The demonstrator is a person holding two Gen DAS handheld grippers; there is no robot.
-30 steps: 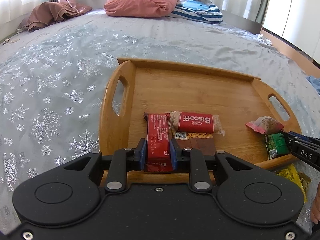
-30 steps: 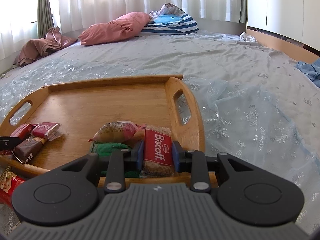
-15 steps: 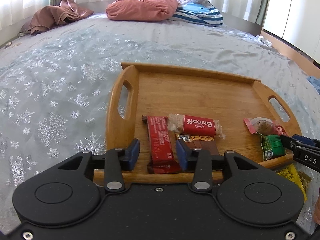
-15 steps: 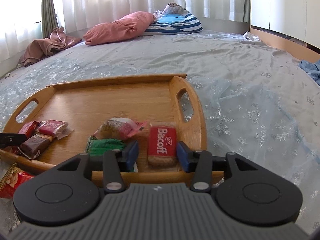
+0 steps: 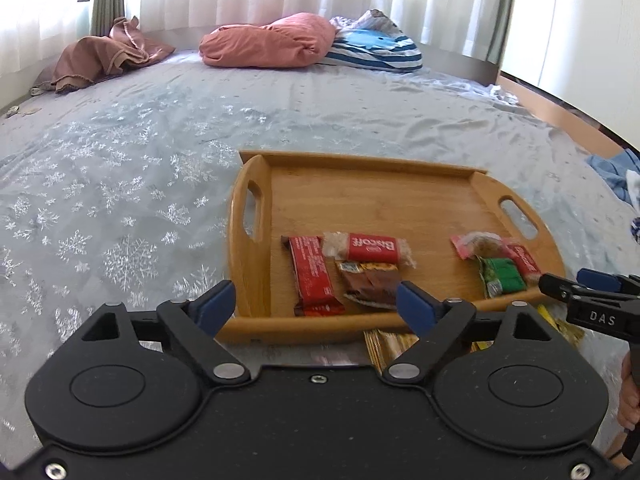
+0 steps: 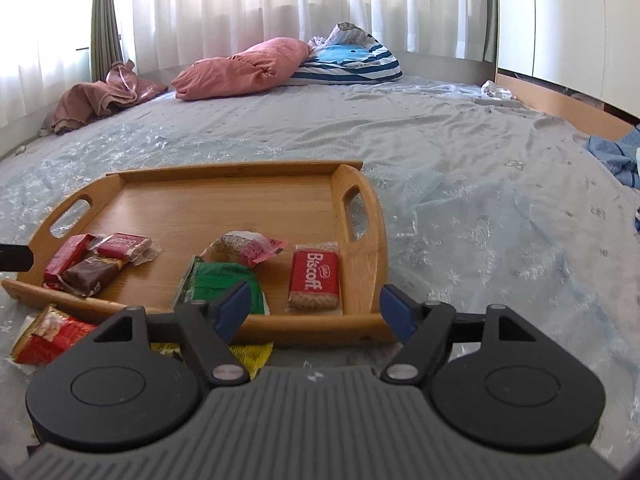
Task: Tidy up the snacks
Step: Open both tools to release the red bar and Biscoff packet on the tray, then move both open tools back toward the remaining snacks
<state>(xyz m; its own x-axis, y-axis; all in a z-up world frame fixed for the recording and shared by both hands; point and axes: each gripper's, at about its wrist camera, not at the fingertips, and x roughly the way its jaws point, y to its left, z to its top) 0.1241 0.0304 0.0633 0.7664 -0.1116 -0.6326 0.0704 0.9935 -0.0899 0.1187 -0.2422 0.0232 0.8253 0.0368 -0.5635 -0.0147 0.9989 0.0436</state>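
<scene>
On wooden tray point(image 6: 362, 240), red Biscoff pack point(image 6: 315, 278) flat, both tools point(image 5: 316, 300) point(image 6: 314, 306) spread, empty.

The bed point(image 5: 160, 152) carries a wooden tray point(image 5: 400, 322) and pillows point(image 5: 268, 42).

My left gripper point(image 5: 314, 304) is showing a matte black speckled body, two round discs, silver pivot pins, corner screws and blue finger pads point(image 5: 416, 306). My right gripper point(image 6: 316, 310) is wearing a ribbed grey cover; white "DAS" lettering is showing on its side. Bare skin of my right hand point(image 5: 630, 394) is peeking in.
</scene>
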